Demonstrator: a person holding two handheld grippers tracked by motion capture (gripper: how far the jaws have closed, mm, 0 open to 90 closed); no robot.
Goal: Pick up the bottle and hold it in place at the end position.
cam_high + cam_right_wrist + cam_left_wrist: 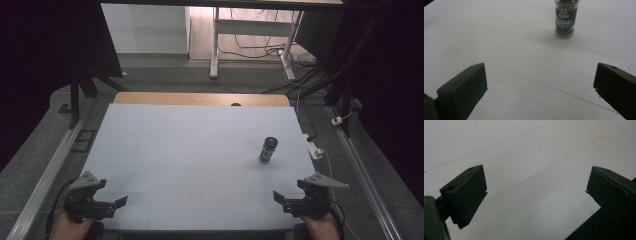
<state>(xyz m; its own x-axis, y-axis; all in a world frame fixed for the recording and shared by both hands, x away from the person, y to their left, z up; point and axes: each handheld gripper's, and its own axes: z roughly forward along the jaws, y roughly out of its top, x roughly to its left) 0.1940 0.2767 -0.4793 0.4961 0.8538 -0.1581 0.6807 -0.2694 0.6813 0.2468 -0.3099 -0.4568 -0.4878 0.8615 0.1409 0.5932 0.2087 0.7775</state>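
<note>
At twelve o'clock ahead of my right claw [540, 93] stands a spice jar [564, 18], and its green label carries the red-and-white McCormick "Mc" mark; the lines beneath blur, too small for me to read.

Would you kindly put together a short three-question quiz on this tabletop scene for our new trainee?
1. True or false: the spice jar stands upright on the table.
2. Which claw is nearer the jar? A) left claw B) right claw
3. Fill in: both claws are ____ and hold nothing.

Key: 1 true; 2 B; 3 open
</note>
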